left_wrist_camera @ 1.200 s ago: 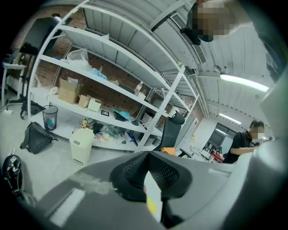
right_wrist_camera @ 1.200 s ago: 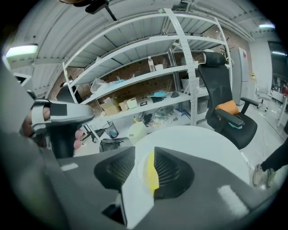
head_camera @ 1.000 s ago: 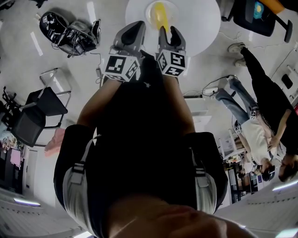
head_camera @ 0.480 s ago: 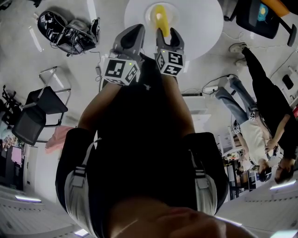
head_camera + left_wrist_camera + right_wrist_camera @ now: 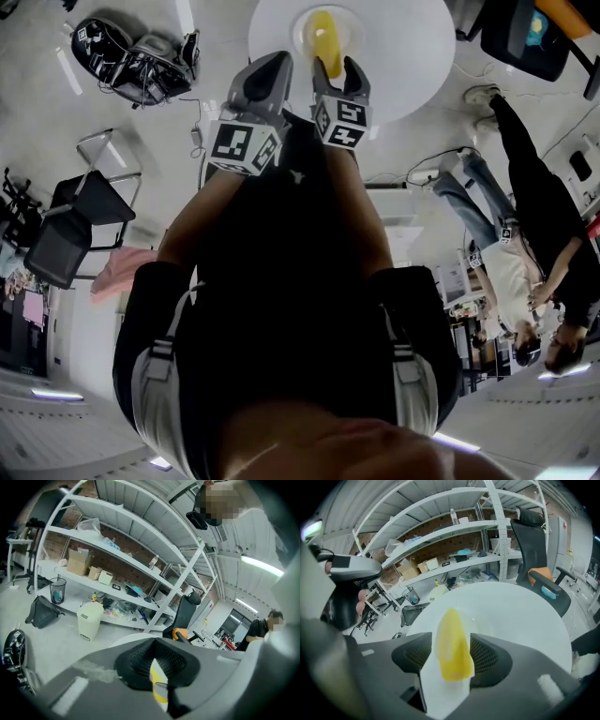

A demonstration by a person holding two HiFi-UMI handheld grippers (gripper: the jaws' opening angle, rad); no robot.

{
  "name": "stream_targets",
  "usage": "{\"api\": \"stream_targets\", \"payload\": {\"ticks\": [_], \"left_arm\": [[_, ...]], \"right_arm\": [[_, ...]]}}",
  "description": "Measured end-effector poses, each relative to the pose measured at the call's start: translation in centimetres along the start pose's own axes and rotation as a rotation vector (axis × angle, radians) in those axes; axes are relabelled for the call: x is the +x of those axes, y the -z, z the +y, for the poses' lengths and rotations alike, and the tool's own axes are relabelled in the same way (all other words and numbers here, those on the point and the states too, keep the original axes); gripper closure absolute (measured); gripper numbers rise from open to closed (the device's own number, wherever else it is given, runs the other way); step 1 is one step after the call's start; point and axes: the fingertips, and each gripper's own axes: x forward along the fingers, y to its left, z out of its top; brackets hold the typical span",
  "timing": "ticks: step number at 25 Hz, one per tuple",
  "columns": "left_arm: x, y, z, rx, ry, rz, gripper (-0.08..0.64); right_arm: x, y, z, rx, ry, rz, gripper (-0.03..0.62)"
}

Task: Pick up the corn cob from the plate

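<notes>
On the round white table [image 5: 403, 47] the corn [image 5: 324, 36] lies on its plate [image 5: 302, 28], near end between the right gripper's [image 5: 335, 66] opening jaws, untouched: apparently the approach, needing descent then closing; left gripper [image 5: 272, 70] jaws together, empty.

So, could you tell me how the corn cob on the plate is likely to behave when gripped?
The corn cob looks rounded and tapered, so it may roll on the plate or slip toward its narrow end. It holds its shape, so probably stiff.
</notes>
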Motion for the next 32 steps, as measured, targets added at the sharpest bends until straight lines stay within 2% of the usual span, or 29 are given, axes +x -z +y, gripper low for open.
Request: {"api": "stream_targets", "payload": {"ticks": [18, 32], "left_arm": [[0.4, 0.3, 1.3, -0.052, -0.026, 0.015, 0.555], [0.2, 0.2, 1.4, -0.057, -0.011, -0.002, 0.555]], "right_arm": [[2.5, 2.2, -0.4, -0.008, 0.015, 0.086, 0.322], [2.3, 1.9, -0.4, 0.009, 0.032, 0.073, 0.332]]}}
